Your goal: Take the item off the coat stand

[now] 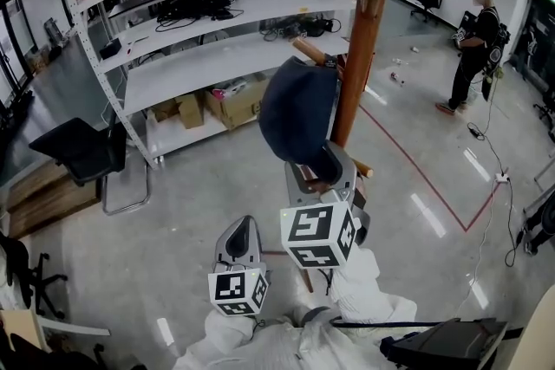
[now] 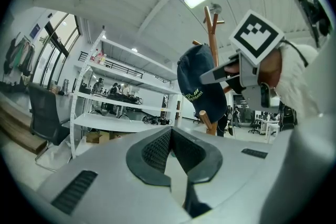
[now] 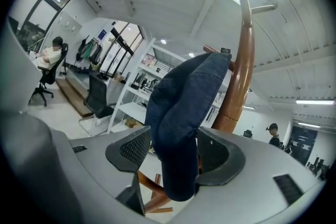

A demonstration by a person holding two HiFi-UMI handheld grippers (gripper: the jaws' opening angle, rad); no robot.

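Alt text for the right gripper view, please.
A navy cap hangs from a peg of the wooden coat stand, its lower end pinched between the right gripper's fingers. White shelving stands behind.

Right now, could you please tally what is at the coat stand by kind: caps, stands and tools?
navy cap: 1
coat stand: 1
tools: 2 (left tool, right tool)
Total: 4
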